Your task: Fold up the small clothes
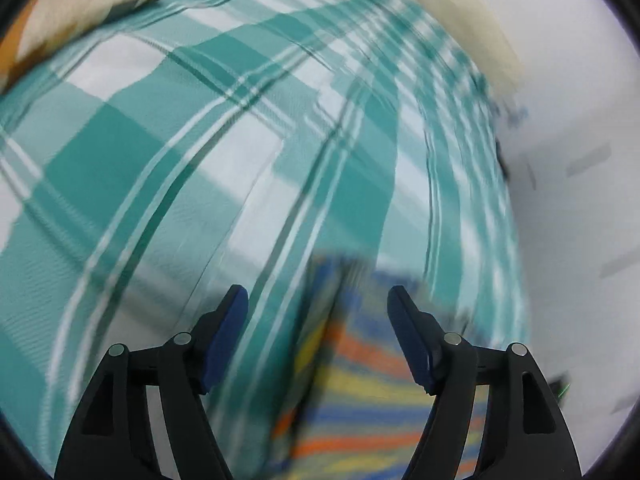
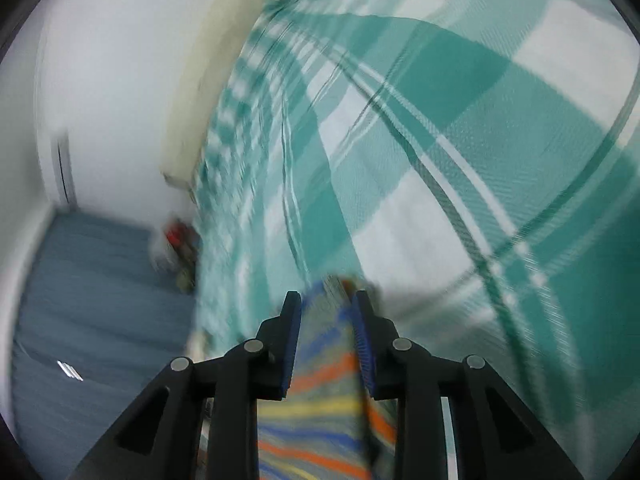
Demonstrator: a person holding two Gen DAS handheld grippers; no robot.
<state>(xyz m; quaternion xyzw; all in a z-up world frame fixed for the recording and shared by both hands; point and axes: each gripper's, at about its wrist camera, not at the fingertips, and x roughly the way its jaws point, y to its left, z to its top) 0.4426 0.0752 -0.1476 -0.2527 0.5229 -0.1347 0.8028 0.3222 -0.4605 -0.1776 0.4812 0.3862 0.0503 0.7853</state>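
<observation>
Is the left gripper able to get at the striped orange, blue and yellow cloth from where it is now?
Probably yes. The left gripper has its jaws wide apart, and the striped cloth lies right beneath and between them on the teal plaid sheet, with nothing in the way. Blur hides whether it already touches.

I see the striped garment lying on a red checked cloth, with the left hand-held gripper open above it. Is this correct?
Not quite. The checked cloth is teal and white, not red, as the left wrist view shows. The striped garment does lie on it, with the left hand-held gripper open above.
</observation>
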